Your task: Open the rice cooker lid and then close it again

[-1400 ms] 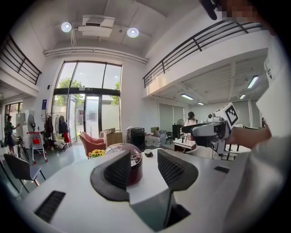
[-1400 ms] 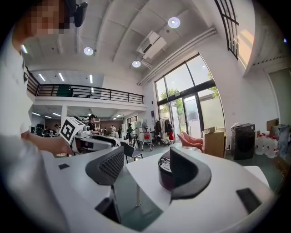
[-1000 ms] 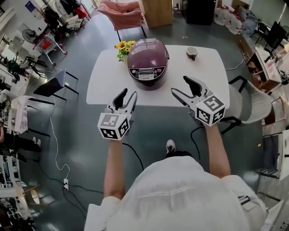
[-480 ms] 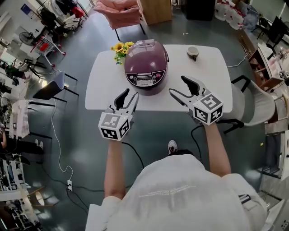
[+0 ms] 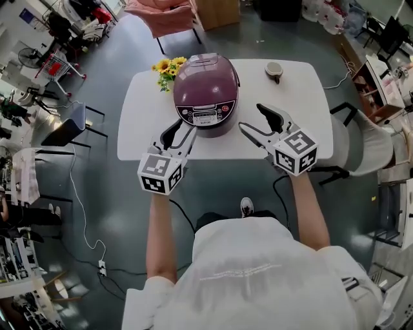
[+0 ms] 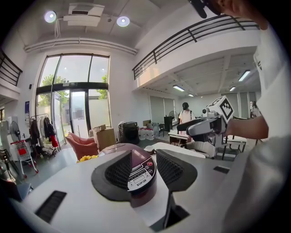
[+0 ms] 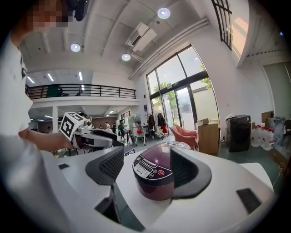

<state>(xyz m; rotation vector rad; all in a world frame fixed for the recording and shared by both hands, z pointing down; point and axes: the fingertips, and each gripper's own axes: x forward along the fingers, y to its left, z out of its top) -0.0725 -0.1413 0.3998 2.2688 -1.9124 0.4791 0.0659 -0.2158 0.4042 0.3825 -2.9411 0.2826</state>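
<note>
two ribbed-pad claws spread empty, left gripper [image 5: 181, 131] just opening wider, right gripper [image 5: 251, 118] wide, glossy domed purple rice cooker [image 5: 205, 87]

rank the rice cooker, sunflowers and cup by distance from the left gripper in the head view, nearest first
1. rice cooker, just ahead of the left gripper
2. sunflowers, at the table's far left edge
3. cup, far right of the table

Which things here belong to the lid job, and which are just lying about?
Job: rice cooker, lid shut; left gripper, empty, jaws just opening wider; right gripper, open, empty.
Lying about: sunflowers; cup; pink armchair.
</note>
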